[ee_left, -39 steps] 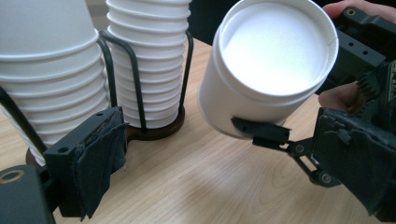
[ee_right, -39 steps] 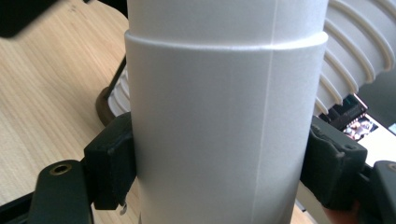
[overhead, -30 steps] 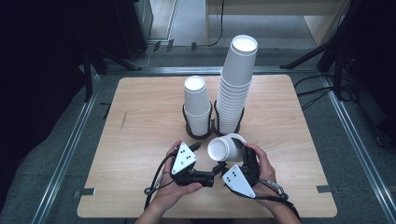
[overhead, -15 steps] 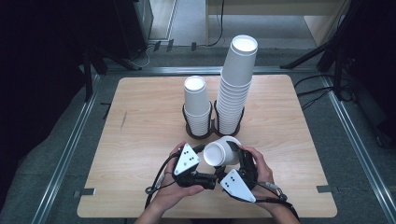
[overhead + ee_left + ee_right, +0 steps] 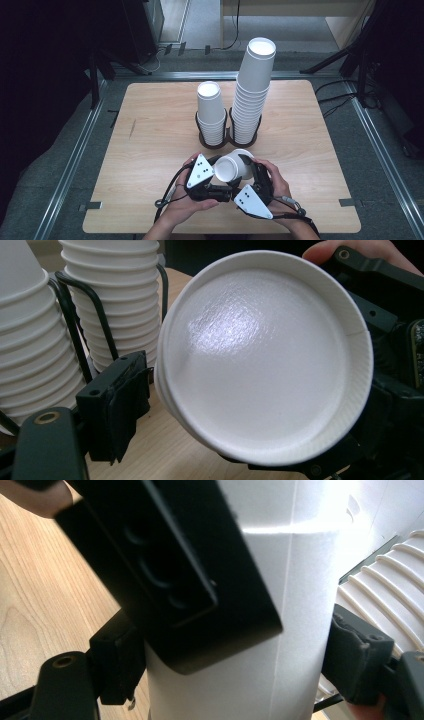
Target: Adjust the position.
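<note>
Black right hand-held gripper [image 5: 235, 672]: clamped on the side wall of a white paper cup, one pad on each flank; held low over the near middle of the table.
Black left hand-held gripper [image 5: 235, 437]: its jaws have just been closing, with the cup's base end between them. One pad sits right at the base rim; the other is hidden behind the cup, so whether they press yet cannot be told.
White paper cup [image 5: 231, 169]: lying on its side in the air between the two hands, flat bottom turned to the left hand-held gripper, clear of the table.
Short stack of white paper cups [image 5: 211, 112]: upside down in a black wire holder [image 5: 201, 131], just beyond the hands.
Tall stack of white paper cups [image 5: 254, 85]: beside it on the right, in its own wire ring.
Light wooden table [image 5: 150, 150]: carries both stacks.
Progress: one cup is off the stacks and in hand; the second grip looks unfinished, and placing the cup is left.
</note>
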